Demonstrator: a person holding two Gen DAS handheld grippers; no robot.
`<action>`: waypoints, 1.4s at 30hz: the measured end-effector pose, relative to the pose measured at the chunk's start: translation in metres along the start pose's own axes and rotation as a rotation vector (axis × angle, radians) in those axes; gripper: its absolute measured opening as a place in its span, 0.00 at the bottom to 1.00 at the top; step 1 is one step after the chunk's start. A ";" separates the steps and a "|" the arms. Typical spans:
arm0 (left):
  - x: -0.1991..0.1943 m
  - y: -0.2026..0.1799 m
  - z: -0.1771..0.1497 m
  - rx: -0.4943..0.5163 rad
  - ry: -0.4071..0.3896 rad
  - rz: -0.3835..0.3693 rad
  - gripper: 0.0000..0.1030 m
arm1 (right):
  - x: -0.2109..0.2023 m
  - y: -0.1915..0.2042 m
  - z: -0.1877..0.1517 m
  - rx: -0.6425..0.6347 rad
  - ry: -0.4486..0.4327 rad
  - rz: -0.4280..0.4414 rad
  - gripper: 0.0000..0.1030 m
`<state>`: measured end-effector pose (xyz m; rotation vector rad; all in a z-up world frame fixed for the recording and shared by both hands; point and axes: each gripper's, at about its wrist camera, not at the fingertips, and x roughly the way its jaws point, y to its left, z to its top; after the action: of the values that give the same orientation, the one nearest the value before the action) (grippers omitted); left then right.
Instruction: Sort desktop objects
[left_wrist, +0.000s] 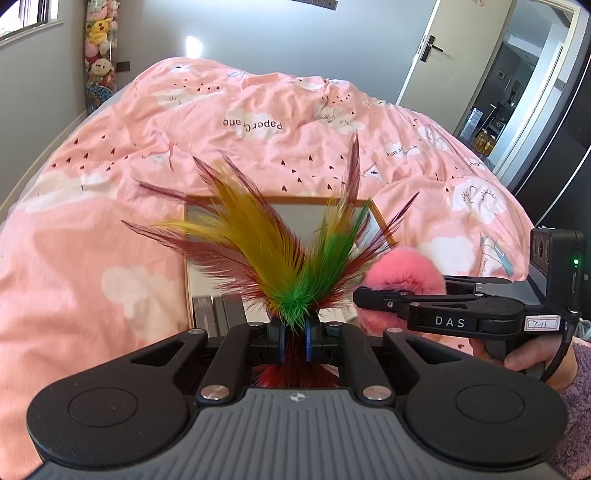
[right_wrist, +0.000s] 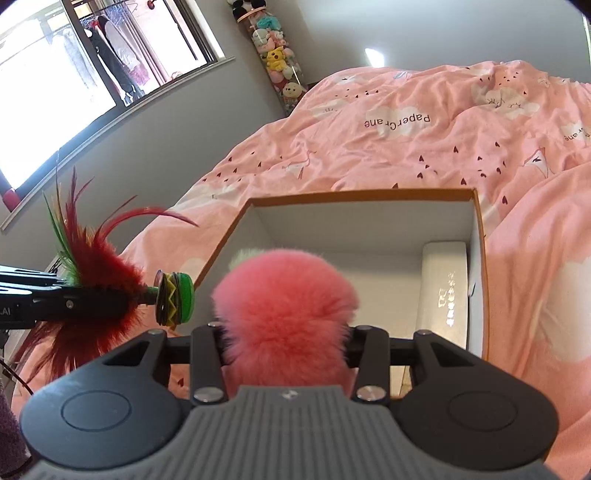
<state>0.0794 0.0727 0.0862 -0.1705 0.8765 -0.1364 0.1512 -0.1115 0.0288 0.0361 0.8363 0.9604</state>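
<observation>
Shuttlecock (right_wrist: 110, 291) base disc shows only from the right wrist.

The open box (right_wrist: 476, 258) gapes upward; a white slab (right_wrist: 443, 288) lines its right wall, dark blocks (left_wrist: 218, 314) perhaps its near-left corner, the middle floor bare; the pink quilt (right_wrist: 406, 147) crowds round

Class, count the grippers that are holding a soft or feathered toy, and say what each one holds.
2. The left gripper is shut on the feather shuttlecock; the right gripper clamps the pink pompom above the open box.
</observation>
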 end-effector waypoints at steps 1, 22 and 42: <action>0.002 0.000 0.003 0.004 -0.003 0.003 0.10 | 0.001 -0.001 0.003 -0.003 -0.005 -0.006 0.43; 0.069 0.035 0.061 -0.010 0.043 0.041 0.10 | 0.064 -0.027 0.024 0.037 0.056 -0.051 0.43; 0.146 0.076 0.095 -0.001 0.113 0.164 0.10 | 0.107 -0.041 0.035 0.049 0.118 -0.088 0.43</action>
<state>0.2486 0.1278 0.0204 -0.0918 0.9991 0.0072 0.2339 -0.0461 -0.0275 -0.0151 0.9628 0.8653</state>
